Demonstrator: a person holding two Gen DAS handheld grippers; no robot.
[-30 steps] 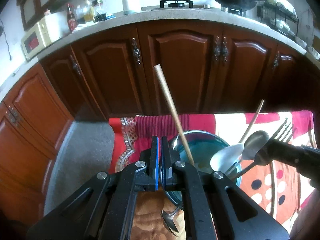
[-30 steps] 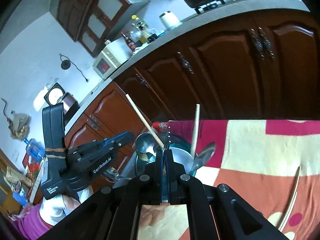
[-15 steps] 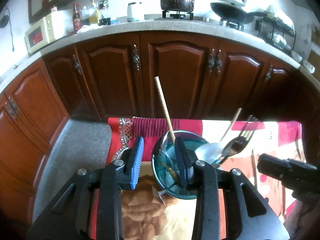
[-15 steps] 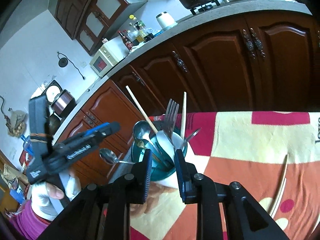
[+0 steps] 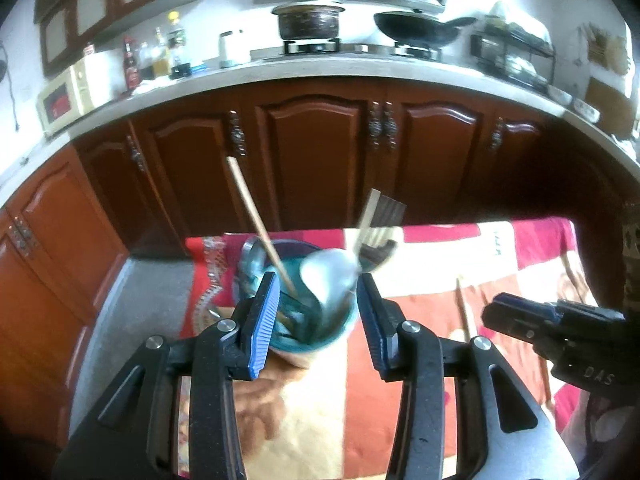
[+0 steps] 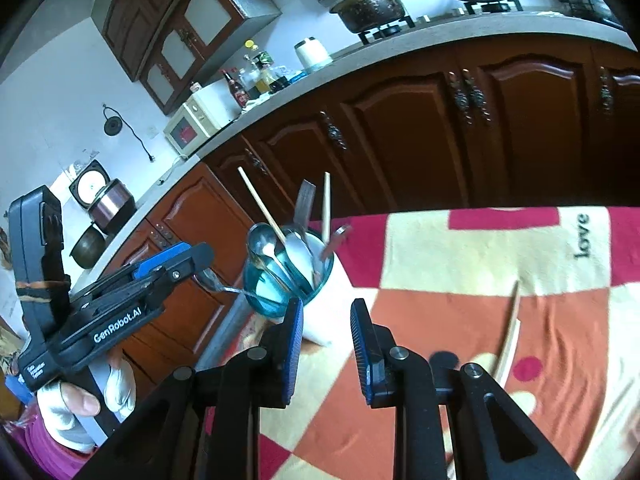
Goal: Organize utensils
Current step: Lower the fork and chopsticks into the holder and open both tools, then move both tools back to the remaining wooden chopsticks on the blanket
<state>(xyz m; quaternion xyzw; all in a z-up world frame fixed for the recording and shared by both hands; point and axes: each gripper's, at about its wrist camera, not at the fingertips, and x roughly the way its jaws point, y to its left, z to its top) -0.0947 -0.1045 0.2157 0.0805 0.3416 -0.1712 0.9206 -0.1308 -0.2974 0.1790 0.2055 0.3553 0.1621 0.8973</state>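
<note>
1. Teal glass cup (image 5: 320, 332) stands on the patterned blanket (image 5: 432, 276) near its far left corner; from my left camera it sits just beyond the blue pads, framed between them; from my right camera the same cup (image 6: 276, 292) lies ahead and a little left of the pads.
2. Wooden chopstick (image 5: 260, 224) leans out of the cup toward the upper left; a second pale stick (image 6: 327, 204) stands nearly upright in it; spoons (image 6: 298, 256) and a blurred fork (image 5: 380, 236) crowd the rest of the cup.
3. Beside the cup's left flank a loose spoon (image 6: 212, 282) lies on the blanket edge; I cannot tell whether it touches the cup.
4. Two more chopsticks (image 6: 510, 332) lie flat on the blanket, well to the right of the cup.
5. My left gripper (image 5: 318, 320) has its jaws opening; the cup shows between the pads but they do not press on it.
6. My right gripper (image 6: 326, 344) has its pads apart with nothing between them; it hangs over bare blanket short of the cup.
7. Behind the table run dark wooden cabinets (image 5: 312, 160) under a grey counter (image 5: 360, 68) with a pot (image 5: 308, 20), a wok (image 5: 420, 28) and a microwave (image 5: 70, 94).
</note>
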